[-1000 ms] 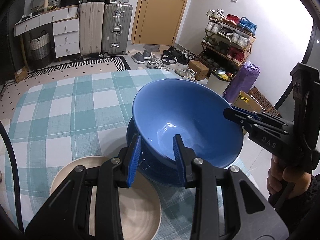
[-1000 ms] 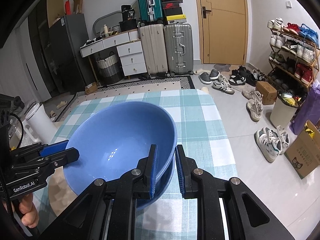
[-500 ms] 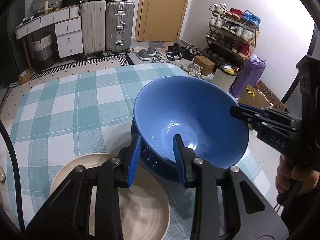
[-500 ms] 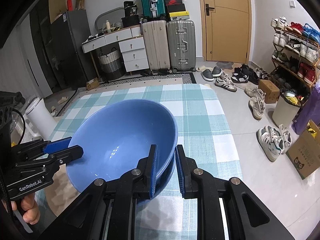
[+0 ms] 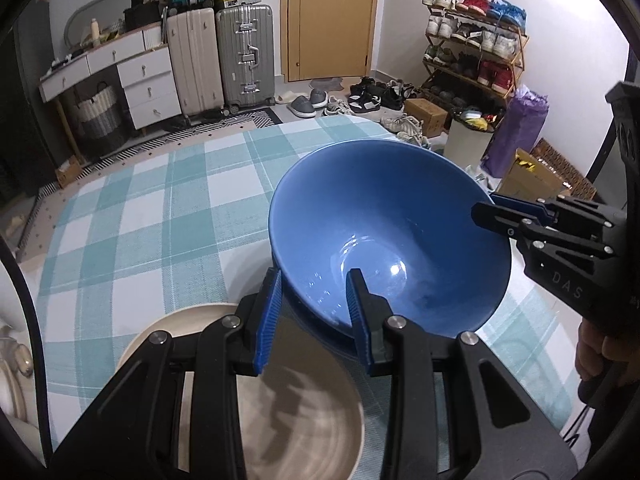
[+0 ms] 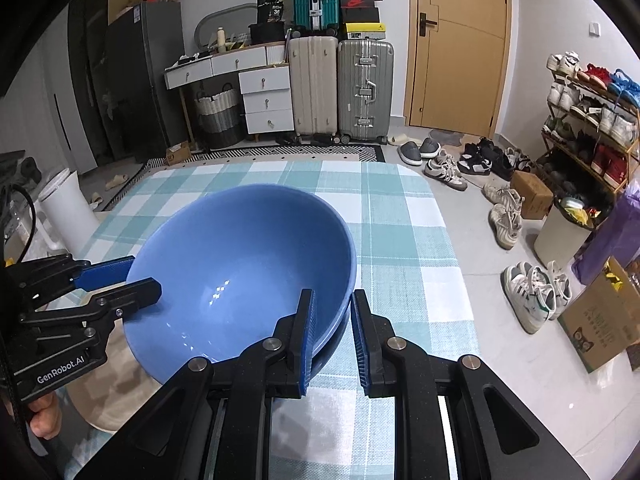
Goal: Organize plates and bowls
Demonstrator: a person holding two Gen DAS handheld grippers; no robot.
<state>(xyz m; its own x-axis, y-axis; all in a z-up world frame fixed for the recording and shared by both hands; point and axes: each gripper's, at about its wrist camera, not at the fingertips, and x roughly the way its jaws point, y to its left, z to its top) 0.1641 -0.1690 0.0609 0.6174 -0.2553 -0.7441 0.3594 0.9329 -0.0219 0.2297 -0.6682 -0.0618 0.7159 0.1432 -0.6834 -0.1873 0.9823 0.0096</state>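
Currently both my tools, left tool (image 5: pixel 314 316) and right tool (image 6: pixel 330 334), pinch the blue bowl's (image 5: pixel 384 232) rim over another blue bowl (image 5: pixel 320 334); beige plate (image 5: pixel 296 400) remains unstacked beside.

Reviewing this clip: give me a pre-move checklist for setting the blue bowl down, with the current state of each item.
1. Left gripper clamped on the blue bowl rim, one finger inside, one outside: ok.
2. Right gripper clamped on the opposite rim the same way: ok.
3. Bowl level: not ok, it tilts toward the left gripper's camera.
4. What lies directly under it: a second blue bowl shows just below; whether the two touch: cannot tell.
5. Beige plate clear of the bowl's path: cannot tell, it sits beside and partly under the left fingers.
6. Checked tablecloth beyond the bowl free of clutter: ok.
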